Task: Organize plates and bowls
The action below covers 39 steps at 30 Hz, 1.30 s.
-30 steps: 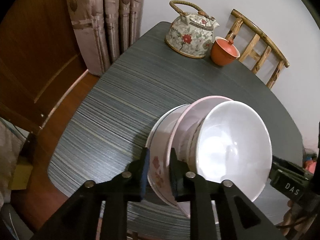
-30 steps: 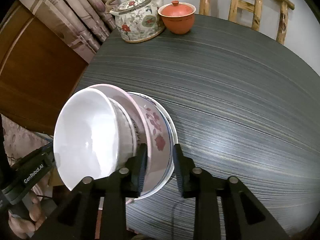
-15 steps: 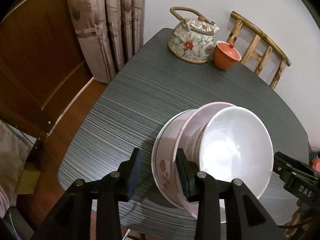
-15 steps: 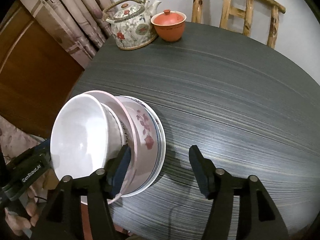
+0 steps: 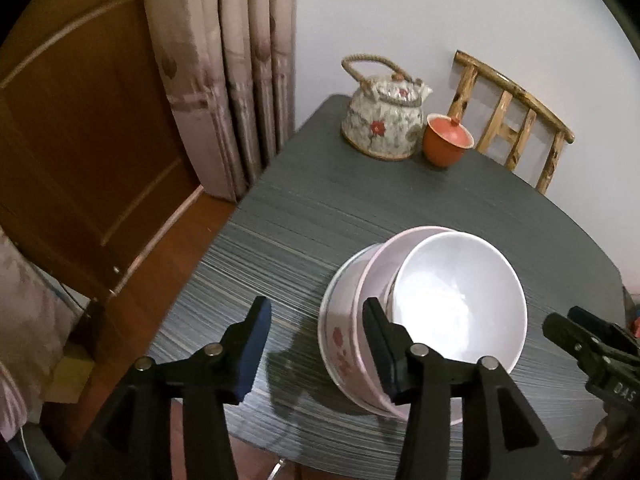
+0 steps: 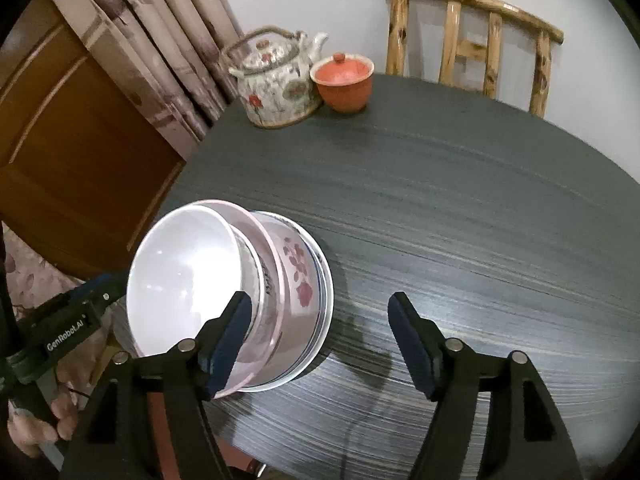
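A nested stack sits upright on the table: a plain white bowl inside a pink bowl with red flowers, on a blue-rimmed plate. It lies beside both sets of open jaws, outside each gap.

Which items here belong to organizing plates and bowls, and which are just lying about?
Job:
white bowl
pink floral bowl
blue-rimmed plate

Lying about:
floral teapot
orange lidded cup
wooden chair
curtain
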Motion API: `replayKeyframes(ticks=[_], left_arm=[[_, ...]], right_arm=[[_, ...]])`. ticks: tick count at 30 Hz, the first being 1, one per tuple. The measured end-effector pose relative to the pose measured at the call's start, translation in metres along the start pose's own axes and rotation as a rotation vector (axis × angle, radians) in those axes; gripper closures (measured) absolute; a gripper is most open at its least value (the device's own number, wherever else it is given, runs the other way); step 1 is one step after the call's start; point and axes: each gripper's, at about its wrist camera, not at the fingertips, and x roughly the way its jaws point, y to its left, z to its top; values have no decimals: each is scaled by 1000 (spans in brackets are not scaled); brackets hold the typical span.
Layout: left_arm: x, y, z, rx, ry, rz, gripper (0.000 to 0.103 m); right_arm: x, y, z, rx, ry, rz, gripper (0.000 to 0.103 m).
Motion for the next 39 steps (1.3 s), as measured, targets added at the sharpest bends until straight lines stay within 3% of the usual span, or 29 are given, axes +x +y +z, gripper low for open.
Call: replayKeyframes(ticks=[7,20,25,39], left_arm=[[-25,-10,-25,19,-54,1,49],[-47,-39,-80,52,-110,40,45],[-46,-52,-93,84,-103,35,45],[-42,-59,-107,125,-100,22,45]], right_arm=[[-21,3,-21,-51,-69,14,26],[-41,18,-89,-71,-152,21,3],[-43,18,-114,-93,-197,-37,2],[-35,21,-137,-129,-190,-81,1]])
